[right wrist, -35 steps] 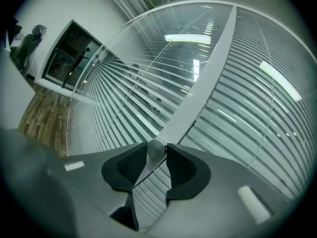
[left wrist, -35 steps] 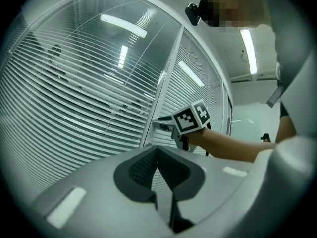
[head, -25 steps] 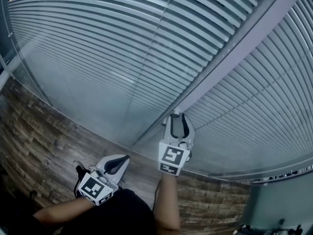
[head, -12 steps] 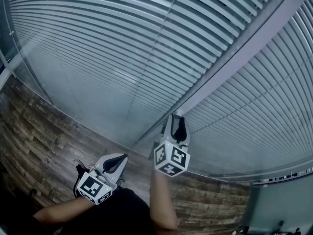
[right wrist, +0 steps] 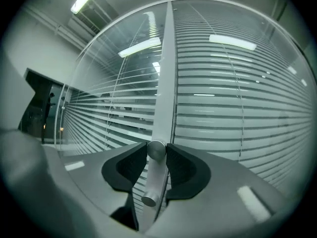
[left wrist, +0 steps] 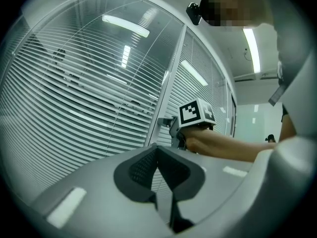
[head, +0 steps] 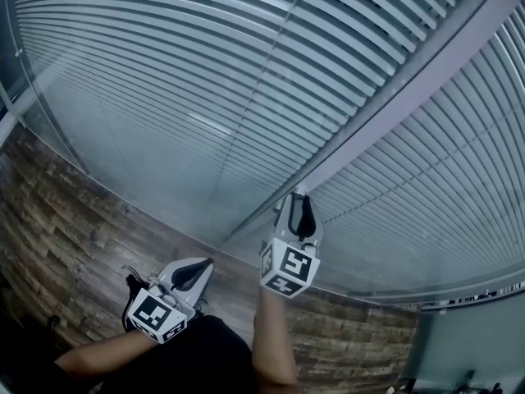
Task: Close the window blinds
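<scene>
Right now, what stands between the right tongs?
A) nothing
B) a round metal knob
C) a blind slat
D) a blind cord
B: in the right gripper view a round metal knob, mounted on the frame, sits between the pads of the right tongs, which are closing on it.

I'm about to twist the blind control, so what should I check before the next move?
1. Upper knob between the right gripper's jaws: ok.
2. Grip firm: cannot tell; the jaws are closing and both pads appear to touch the knob.
3. Lower knob free of the pads: ok, it sits below them.
4. Left gripper out of the way: ok, shut, empty, held low.
5. Slats closed: not ok, gaps show between them.
</scene>
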Demonstrator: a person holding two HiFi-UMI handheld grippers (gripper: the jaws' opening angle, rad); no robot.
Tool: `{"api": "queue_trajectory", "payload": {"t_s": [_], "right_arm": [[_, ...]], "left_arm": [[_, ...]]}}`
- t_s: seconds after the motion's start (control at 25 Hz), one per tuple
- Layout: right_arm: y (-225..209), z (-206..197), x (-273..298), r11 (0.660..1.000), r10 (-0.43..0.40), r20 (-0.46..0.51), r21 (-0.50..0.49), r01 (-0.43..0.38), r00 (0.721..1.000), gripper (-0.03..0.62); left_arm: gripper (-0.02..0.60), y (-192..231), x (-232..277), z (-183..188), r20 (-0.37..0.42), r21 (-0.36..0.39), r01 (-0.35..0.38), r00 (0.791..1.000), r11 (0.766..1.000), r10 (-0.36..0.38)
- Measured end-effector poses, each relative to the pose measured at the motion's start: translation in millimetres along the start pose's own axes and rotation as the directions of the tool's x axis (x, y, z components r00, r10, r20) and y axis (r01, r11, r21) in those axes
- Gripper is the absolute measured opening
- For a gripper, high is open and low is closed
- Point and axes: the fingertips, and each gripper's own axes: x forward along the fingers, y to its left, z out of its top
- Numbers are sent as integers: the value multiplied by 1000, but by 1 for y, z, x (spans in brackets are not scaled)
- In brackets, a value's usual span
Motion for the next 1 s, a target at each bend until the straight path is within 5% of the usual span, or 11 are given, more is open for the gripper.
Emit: {"api": "queue_trajectory", "payload": {"t_s": [0.2, 0.64, 1.0], "right_arm": [[5, -2, 3, 979, -6, -30, -206, -1, 1000, 127], [7, -6, 3, 851, 5, -56, -525, -34, 998, 127], [3, -4, 2, 942, 36, -15, -334, -40, 999, 166]], "left_arm": [[-2, 3, 2, 2, 9, 0, -3, 1000, 1000, 3], [-2, 1, 6, 0, 5, -3, 4, 1000, 1000, -4], [-2, 3, 6, 3, 18, -9, 7, 1000, 1000, -7]]}}
